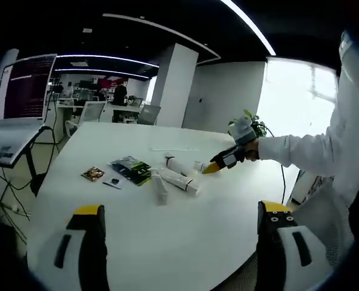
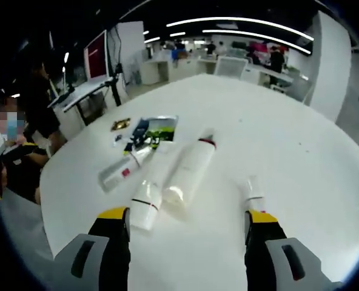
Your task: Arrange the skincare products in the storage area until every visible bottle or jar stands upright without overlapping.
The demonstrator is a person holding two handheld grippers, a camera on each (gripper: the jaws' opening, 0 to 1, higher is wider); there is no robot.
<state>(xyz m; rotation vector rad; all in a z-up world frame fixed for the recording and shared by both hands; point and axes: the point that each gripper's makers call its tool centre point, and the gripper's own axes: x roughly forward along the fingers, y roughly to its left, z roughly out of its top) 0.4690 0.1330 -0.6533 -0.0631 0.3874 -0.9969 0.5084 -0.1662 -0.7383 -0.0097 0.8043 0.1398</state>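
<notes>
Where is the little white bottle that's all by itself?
In the right gripper view, the little bottle lies on the white table, just above the right claw's right-hand jaw, apart from the two big tubes.

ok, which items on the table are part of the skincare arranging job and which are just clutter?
Job items:
- two large white bottles, lying side by side
- flat white tube, lying
- small white bottle, beside the right gripper's jaw

Clutter:
- green-and-black packet
- small brown packet
- small dark item beside it
- potted plant at the table's far edge
</notes>
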